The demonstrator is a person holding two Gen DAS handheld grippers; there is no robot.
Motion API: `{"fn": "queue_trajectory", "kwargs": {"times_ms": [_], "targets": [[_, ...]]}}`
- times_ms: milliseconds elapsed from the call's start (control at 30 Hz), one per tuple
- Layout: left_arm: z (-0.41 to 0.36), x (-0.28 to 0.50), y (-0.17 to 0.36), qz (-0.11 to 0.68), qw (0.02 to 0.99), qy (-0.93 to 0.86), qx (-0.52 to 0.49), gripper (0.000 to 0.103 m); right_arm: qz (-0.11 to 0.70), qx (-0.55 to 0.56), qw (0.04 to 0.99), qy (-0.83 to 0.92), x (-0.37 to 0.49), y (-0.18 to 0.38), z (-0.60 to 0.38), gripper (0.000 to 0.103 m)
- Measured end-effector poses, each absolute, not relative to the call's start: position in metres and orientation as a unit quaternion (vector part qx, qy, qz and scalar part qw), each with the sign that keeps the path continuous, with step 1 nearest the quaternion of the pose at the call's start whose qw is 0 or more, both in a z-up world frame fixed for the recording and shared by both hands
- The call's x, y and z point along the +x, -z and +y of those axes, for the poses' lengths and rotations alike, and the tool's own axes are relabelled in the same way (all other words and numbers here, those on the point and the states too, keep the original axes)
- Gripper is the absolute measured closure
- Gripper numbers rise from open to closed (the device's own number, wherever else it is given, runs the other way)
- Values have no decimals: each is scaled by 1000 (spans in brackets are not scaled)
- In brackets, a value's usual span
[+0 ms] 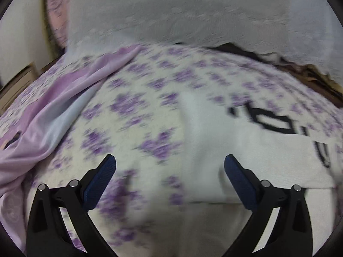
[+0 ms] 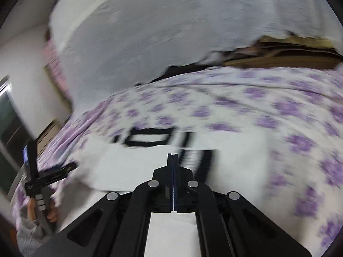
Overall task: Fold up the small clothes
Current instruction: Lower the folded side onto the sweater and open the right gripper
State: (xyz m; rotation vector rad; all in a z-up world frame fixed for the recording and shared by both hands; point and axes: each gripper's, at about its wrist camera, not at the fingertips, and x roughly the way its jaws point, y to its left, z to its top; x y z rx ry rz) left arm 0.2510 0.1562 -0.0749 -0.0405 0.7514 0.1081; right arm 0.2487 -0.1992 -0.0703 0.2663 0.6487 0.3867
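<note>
White knit garment [image 1: 214, 150], soft, light and floppy, lies on the floral bedspread [image 1: 133, 107]; left tongs [image 1: 169, 171] gape empty, right tongs [image 2: 172, 160] pressed together; hem edge likely best hold.

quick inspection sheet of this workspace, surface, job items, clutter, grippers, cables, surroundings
surface: bed under a purple-flowered cover, blurred.
job's things: white garment with black lettering lying on the cover, partly folded.
clutter: lilac satin cloth bunched at the left of the cover.
grippers: left gripper open, empty, above the garment; right gripper shut, nothing visibly between its pads.
cables: nothing seen.
surroundings: grey-white blanket behind, brown headboard, pale wall.
</note>
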Motion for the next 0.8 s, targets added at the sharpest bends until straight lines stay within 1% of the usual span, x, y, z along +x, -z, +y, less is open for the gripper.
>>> {"fn": "queue_trajectory", "kwargs": {"times_ms": [67,100,133,167,233,267,300,333,400,433,467,500,567,600,667,700,733,767,800], "targets": [[142,258,86,387,921,-47,18,4,340,128,911,-197,264,77,-187,102],[138,265,97,405,911,-60,43,4,362,122,905,-185,274,91,-183,102],[137,275,115,441,893,-72,62,4,382,119,901,-168,281,103,-184,103],[142,284,125,470,880,-60,43,4,406,131,891,-159,288,121,-190,103],[162,285,121,471,881,-40,-19,4,406,215,867,-193,291,136,-214,103],[167,284,122,473,880,-36,-34,4,406,227,865,-190,289,133,-220,103],[169,280,119,463,885,-39,-40,4,387,215,880,-172,280,124,-222,97],[168,275,114,449,892,-40,-37,4,367,198,893,-169,271,116,-219,96],[163,266,105,418,908,-36,-18,4,356,172,901,-178,259,110,-214,96],[159,267,108,420,906,-48,1,4,371,159,900,-167,260,115,-212,96],[157,273,118,440,896,-63,13,4,395,159,892,-150,265,127,-213,101],[157,280,127,463,884,-61,10,4,412,184,880,-149,270,142,-219,103],[164,280,123,461,886,-50,-16,4,406,218,873,-158,268,143,-231,103],[169,276,122,458,887,-46,-31,4,398,217,879,-150,262,138,-232,102],[174,264,118,451,890,-37,-53,4,375,199,894,-143,242,130,-230,92],[175,256,113,447,892,-29,-65,4,371,195,896,-149,232,128,-228,82],[178,246,111,445,892,-18,-80,4,369,197,894,-163,219,127,-227,77],[178,241,111,448,890,-13,-84,4,371,193,892,-173,210,128,-224,67],[176,235,115,458,885,-10,-78,4,380,181,890,-177,203,130,-220,65]]}}
